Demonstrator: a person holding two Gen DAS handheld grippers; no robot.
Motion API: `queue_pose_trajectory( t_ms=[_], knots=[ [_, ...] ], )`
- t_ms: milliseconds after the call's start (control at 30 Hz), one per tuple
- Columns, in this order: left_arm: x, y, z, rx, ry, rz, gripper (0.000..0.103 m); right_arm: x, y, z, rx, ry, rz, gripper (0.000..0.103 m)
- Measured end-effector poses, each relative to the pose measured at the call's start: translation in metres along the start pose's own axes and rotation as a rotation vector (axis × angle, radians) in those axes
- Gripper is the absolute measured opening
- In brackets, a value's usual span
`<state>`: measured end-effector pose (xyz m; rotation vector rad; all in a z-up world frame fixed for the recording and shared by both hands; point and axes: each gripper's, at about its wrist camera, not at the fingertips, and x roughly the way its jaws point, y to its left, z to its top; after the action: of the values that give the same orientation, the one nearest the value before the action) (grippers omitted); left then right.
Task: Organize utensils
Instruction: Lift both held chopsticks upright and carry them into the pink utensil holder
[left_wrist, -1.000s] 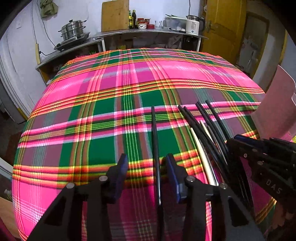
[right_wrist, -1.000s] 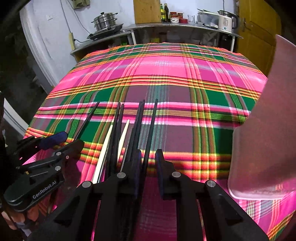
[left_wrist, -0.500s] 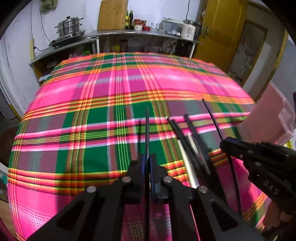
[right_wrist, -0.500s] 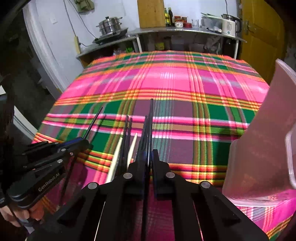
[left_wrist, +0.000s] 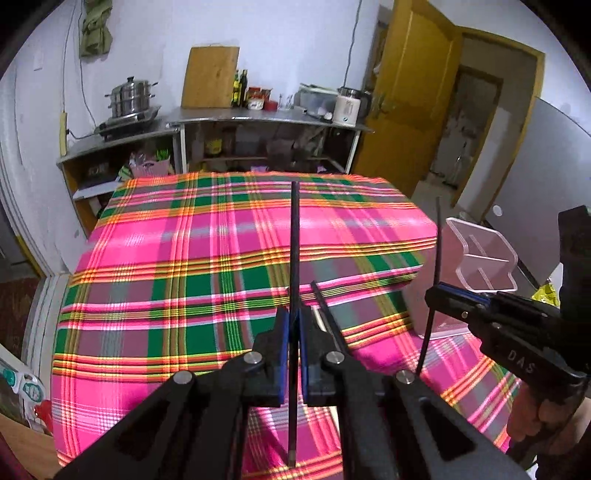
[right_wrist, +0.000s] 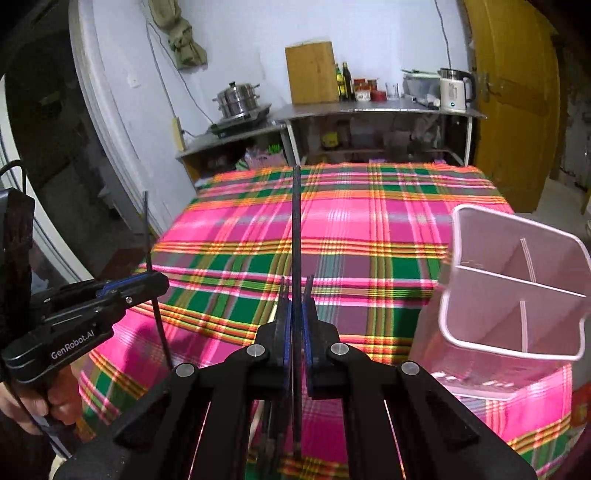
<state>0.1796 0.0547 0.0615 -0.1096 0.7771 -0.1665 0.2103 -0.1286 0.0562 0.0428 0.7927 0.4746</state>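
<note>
Black chopsticks are the things in hand: the left gripper (left_wrist: 291, 332) is clamped tight on one black chopstick (left_wrist: 294, 236), which runs up the middle of the left wrist frame, clear of the plaid tablecloth (left_wrist: 184, 266). The right gripper (right_wrist: 294, 325) is likewise pinched onto a second black chopstick (right_wrist: 296, 229), centred in the right wrist frame. More chopsticks (right_wrist: 267, 435) lie on the cloth under the right gripper, at the frame's lower middle.

Judging by this, the step is the carry: both sticks are picked up and not yet stowed. The next move calls for swinging each toward the pink utensil holder (right_wrist: 517, 295), tipping the stick upright and lowering its end into one section before the jaws let go; a thin stick could pivot in the pads.

At the right of the right wrist frame, that holder stands on the cloth, split by dividers into compartments, all of which look empty.
</note>
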Motion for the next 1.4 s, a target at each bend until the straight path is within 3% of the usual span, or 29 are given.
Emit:
queue_pose_trajectory(
  t_ms=[400, 933, 1167, 1400],
  knots=[
    [-0.043, -0.029, 0.019, 0.024, -0.056, -0.048, 0.006, -0.063, -0.011, 0.003, 0.016, -0.101, -0.001, 0.005],
    [-0.067, -0.116, 0.089, 0.086, -0.126, -0.252, 0.006, -0.158, -0.061, 0.037, 0.085, -0.297, -0.063, 0.005],
    [-0.041, -0.151, 0.112, 0.097, -0.120, -0.299, 0.006, -0.164, -0.093, 0.046, 0.137, -0.319, -0.109, 0.005],
    [0.019, -0.159, 0.101, 0.079, -0.001, -0.294, 0.006, -0.124, -0.118, 0.039, 0.183, -0.231, -0.119, 0.005]
  ],
)
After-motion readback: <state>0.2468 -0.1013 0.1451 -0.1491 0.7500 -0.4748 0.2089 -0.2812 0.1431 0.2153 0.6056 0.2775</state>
